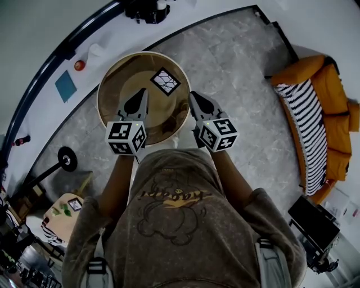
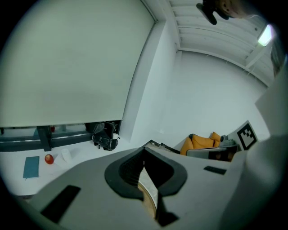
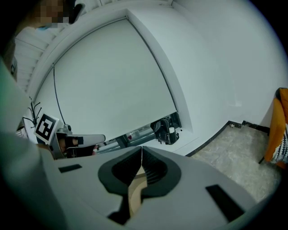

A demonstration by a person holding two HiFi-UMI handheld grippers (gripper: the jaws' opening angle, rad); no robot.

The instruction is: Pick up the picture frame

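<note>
Writing: print on person's shirt [image 1: 171,195], too small for me to read.
Left tool [image 1: 143,94]: jaws pressed together, nothing between them; I see only tabletop [image 1: 115,95] rim below.
Right tool [image 1: 195,99]: same, closed and empty.
Frame [image 1: 165,81]: flat on round tabletop, far side, just beyond tool tips and between them, untouched.
Containers: black bag [image 1: 147,9] on white ledge [image 1: 107,34] by wall, white item [image 2: 115,135] at its side.
Red ball [image 1: 79,65] and blue book [image 1: 65,85] on same ledge.
</note>
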